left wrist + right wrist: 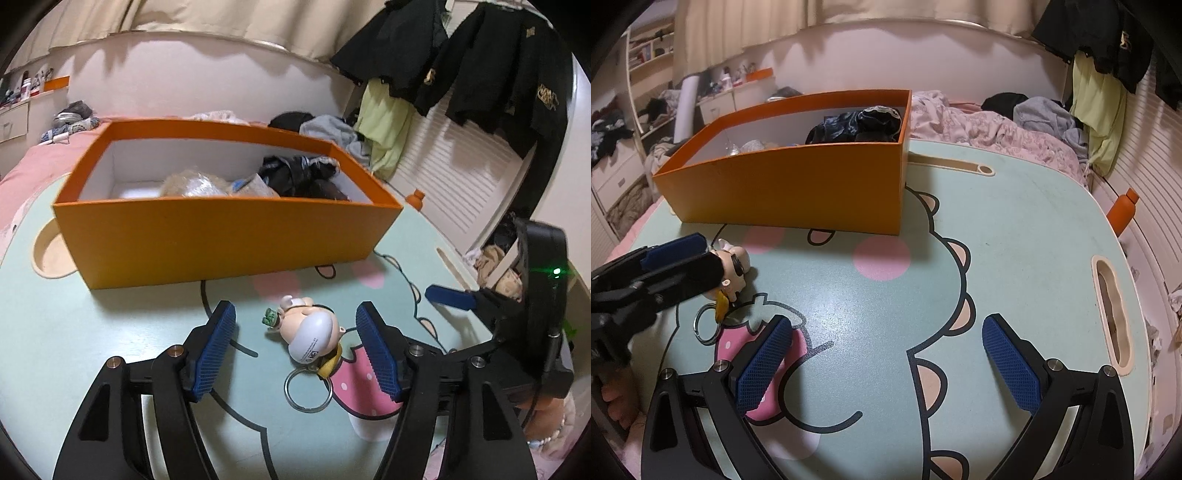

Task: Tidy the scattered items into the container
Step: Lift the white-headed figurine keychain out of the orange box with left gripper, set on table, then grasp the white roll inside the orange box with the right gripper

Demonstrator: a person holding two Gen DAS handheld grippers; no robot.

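The left gripper (295,334) is held low over the bench (110,350) with its fingers spread wide on either side of a figurine keychain (308,332), neither pad touching it. The keychain lies on the bench just in front of the orange box (221,236), in which dark cloth (295,173) is piled. The right gripper (886,354) is held nearby, fingers wide and holding nothing.

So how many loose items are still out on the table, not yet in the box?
1: a keychain figure on the table, between the open left gripper fingers, in front of the orange box. The gripper could hide more.
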